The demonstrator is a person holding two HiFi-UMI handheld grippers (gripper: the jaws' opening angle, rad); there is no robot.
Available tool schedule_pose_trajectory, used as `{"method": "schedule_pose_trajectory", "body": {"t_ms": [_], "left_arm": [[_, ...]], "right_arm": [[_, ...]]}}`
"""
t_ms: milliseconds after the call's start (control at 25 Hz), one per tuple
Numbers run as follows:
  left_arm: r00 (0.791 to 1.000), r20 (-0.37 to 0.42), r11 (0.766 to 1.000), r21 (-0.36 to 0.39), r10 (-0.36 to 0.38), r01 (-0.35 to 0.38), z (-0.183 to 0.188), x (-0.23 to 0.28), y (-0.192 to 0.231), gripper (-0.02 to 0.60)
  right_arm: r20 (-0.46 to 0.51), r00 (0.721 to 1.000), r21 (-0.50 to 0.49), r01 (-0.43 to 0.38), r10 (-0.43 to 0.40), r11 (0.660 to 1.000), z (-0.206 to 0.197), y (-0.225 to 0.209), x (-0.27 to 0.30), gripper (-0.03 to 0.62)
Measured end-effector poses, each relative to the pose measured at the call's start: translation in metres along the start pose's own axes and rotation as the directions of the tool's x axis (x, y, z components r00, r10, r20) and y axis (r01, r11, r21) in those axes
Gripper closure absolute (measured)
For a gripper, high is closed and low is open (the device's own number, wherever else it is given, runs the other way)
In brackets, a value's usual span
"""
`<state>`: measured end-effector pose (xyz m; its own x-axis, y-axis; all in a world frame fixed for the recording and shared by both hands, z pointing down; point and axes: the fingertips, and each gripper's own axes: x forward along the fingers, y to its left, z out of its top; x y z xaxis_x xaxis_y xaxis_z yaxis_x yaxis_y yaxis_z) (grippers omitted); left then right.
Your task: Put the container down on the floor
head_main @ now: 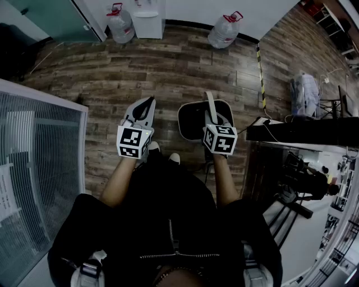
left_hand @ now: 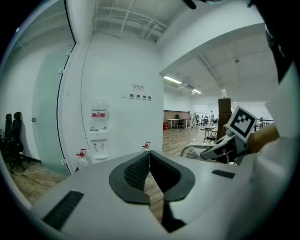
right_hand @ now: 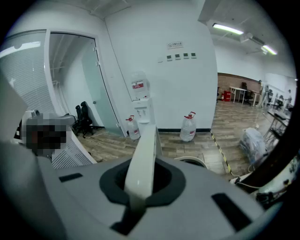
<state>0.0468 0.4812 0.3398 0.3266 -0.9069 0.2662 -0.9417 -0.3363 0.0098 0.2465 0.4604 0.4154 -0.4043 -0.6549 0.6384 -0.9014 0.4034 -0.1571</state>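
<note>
A white container (head_main: 190, 120) with a dark inside and a white hoop handle (head_main: 210, 105) is in front of my feet over the wooden floor. My right gripper (head_main: 212, 115) is shut on that handle, which runs as a pale band (right_hand: 143, 159) between the jaws in the right gripper view, with the container's rim (right_hand: 193, 162) below. Whether the container touches the floor I cannot tell. My left gripper (head_main: 147, 103) is level with it to the left, its jaws (left_hand: 149, 154) shut on nothing. The left gripper view shows the right gripper (left_hand: 233, 137) at the right.
Two water jugs (head_main: 120, 25) (head_main: 225, 31) and a white dispenser (head_main: 148, 17) stand along the far wall. A ribbed glass partition (head_main: 33, 151) is on the left. A black desk (head_main: 303, 132) with cables and a wrapped bundle (head_main: 305, 92) is on the right.
</note>
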Motion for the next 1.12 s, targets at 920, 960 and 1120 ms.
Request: {"method": "schedule_pose_trajectory", "body": {"t_ms": [920, 960, 1120], "left_arm": [[0.999, -0.007, 0.999, -0.001, -0.036, 0.036, -0.004, 0.021, 0.029, 0.566], [0.999, -0.008, 0.999, -0.007, -0.041, 0.041, -0.004, 0.025, 0.036, 0.566], [0.998, -0.010, 0.998, -0.011, -0.069, 0.069, 0.001, 0.045, 0.069, 0.566]], "right_arm": [[0.032, 0.998, 0.091, -0.054, 0.052, 0.994, 0.019, 0.034, 0.025, 0.582], [0.034, 0.998, 0.100, -0.048, 0.045, 0.994, 0.023, 0.035, 0.029, 0.582], [0.062, 0.998, 0.122, -0.021, 0.013, 0.992, 0.051, 0.039, 0.050, 0.582]]}}
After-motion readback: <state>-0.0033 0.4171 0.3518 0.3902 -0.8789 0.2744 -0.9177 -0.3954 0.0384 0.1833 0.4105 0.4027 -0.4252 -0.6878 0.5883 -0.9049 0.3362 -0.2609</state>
